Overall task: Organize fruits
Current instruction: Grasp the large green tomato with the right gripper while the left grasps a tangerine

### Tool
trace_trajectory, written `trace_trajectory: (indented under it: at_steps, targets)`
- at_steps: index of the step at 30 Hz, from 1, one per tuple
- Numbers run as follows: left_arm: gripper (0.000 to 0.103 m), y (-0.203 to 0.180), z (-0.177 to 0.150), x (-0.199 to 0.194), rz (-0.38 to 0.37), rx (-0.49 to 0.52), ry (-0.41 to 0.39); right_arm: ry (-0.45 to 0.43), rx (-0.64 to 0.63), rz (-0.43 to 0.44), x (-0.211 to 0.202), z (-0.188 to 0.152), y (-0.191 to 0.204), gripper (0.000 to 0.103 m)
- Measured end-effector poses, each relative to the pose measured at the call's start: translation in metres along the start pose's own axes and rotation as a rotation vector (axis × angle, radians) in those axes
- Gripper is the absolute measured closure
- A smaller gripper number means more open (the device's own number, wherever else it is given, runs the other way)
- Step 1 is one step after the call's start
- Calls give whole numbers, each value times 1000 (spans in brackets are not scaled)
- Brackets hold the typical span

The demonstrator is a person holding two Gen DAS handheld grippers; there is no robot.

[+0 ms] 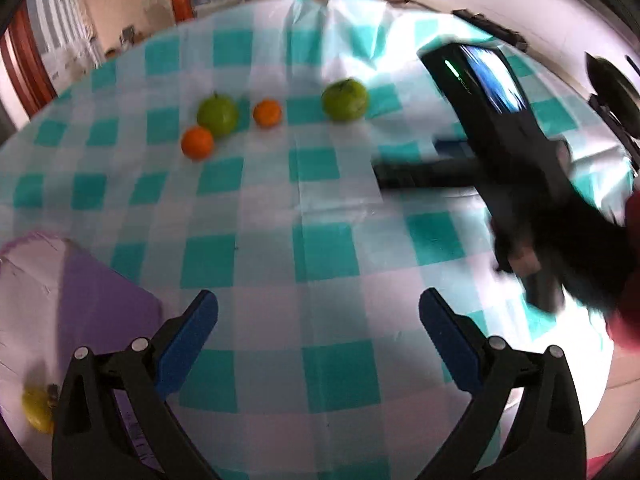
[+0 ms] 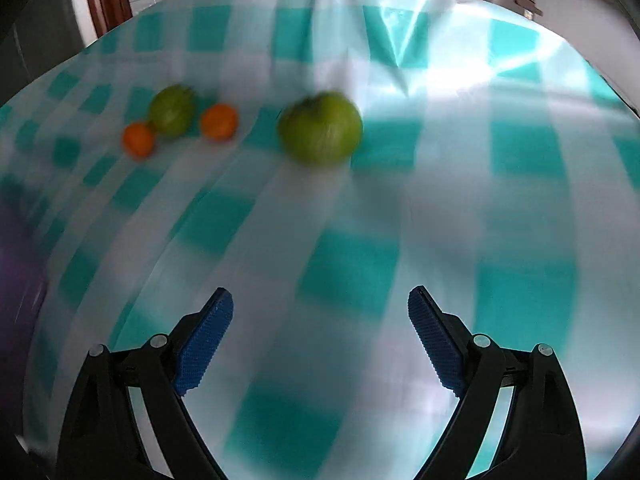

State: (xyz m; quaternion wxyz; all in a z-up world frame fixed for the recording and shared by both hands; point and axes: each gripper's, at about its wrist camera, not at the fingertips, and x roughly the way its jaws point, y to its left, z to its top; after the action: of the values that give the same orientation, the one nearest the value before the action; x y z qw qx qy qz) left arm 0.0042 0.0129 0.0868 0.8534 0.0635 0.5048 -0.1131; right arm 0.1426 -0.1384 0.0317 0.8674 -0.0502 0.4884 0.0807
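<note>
Teal-and-white checked plastic cloth (image 2: 440,208) covers the bench, and four fruits lie on it toward the far side. In the right wrist view, a large green fruit (image 2: 320,130), perhaps a green tomato or guava, sits at twelve o'clock from the right claw (image 2: 320,340), which is spread wide with nothing between its blue pads. At ten o'clock a second green fruit (image 2: 172,110) touches or nearly touches a small orange (image 2: 138,138), with another orange (image 2: 219,121) just beside it. The left claw (image 1: 318,344) is likewise wide open and empty. Judging from the task, the step in hand looks like a reach for the lone green fruit: best to centre it between the pads, come down over it, and close gently so it does not roll. In the left wrist view, a purple-and-white box or tray (image 1: 100,304) lies at eight o'clock holding a yellow fruit (image 1: 36,410). Pots stand beyond the bench, well clear. Nothing blocks the approach, though motion blur hides detail.
</note>
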Motion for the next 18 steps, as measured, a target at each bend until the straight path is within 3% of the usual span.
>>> trace_trajectory:
  at_steps: [5,8,9,11,12,18]
  targets:
    - [2,27,3,23,21,-113,36,-29,-63,-18,50,56,11,16]
    - [2,41,12,36,21,-181,51,-34,-90,-42,66,67,16,16]
    - [2,44,15,41,21,-194,53,-53,-98,-41,66,66,17,24]
    - [2,49,27,54,27,-215,53,-80,-82,-43,60,60,12,36]
    - [2,52,37,63,33,-227,51,-81,-38,-4,54,52,4,36]
    - [2,57,103,121,51,-274,14,-107,48,42,-4,-23,-19,36]
